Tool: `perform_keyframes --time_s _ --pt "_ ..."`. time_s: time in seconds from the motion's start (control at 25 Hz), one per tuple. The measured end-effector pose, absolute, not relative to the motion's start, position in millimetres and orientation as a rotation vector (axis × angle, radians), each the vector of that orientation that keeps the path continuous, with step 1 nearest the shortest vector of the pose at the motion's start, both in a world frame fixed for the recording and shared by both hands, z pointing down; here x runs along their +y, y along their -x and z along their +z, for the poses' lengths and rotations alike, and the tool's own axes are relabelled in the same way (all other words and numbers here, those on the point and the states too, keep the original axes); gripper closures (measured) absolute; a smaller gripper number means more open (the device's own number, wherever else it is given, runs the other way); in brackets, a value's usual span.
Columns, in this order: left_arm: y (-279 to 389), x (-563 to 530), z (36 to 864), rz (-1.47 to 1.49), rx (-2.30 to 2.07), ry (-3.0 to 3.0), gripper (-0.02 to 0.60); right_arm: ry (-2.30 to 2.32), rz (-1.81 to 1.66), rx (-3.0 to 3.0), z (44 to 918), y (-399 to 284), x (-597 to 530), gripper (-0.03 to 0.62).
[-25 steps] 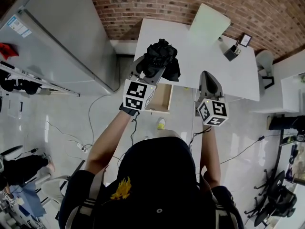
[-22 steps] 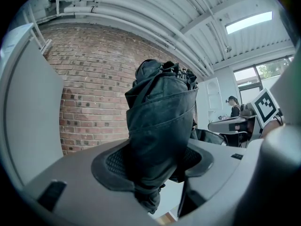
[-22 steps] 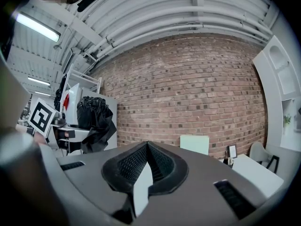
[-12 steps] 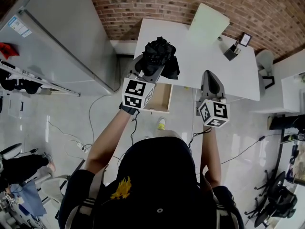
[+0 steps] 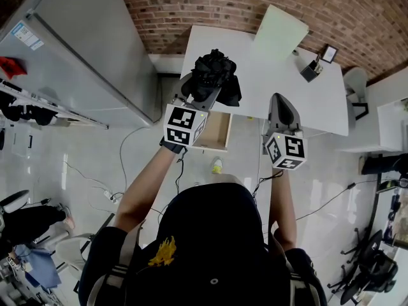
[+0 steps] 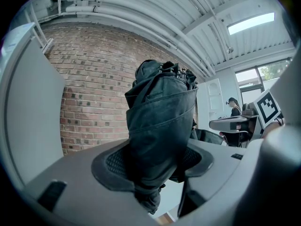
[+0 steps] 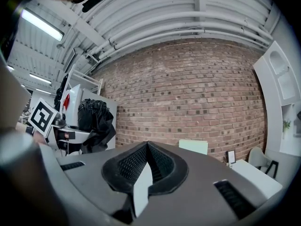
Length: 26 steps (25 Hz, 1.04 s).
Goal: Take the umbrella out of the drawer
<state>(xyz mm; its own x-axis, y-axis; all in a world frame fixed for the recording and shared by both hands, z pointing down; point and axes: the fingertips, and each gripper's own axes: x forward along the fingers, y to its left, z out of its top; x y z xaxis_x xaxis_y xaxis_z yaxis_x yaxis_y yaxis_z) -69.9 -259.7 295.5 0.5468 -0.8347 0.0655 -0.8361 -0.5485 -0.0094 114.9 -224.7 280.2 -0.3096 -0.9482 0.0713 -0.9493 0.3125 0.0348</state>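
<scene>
A black folded umbrella [image 5: 215, 75] is held up above the left part of the white table [image 5: 274, 85], with my left gripper [image 5: 205, 92] shut on its lower end. In the left gripper view the umbrella [image 6: 160, 121] stands upright between the pads and fills the middle of the picture. Below it, the wooden drawer [image 5: 217, 132] at the table's front edge stands pulled open. My right gripper [image 5: 281, 104] is level over the table's front edge, to the right of the drawer; its jaws [image 7: 147, 147] are shut with nothing in them. Its view shows the umbrella [image 7: 95, 121] off to the left.
A pale green panel [image 5: 279, 32] leans at the table's back by the brick wall. A small dark stand with a card [image 5: 313, 67] sits at the table's right. A tall grey cabinet [image 5: 83, 50] stands left. A yellow object [image 5: 217, 166] and cables lie on the floor.
</scene>
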Motion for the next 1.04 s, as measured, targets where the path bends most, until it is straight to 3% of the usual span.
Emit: perform_keyframes --time_s 1.04 --pt "68.3 -267.0 304.5 0.118 -1.467 -2.741 0.302 -1.755 0.030 -2.479 290.0 -107.9 -234.1 0.569"
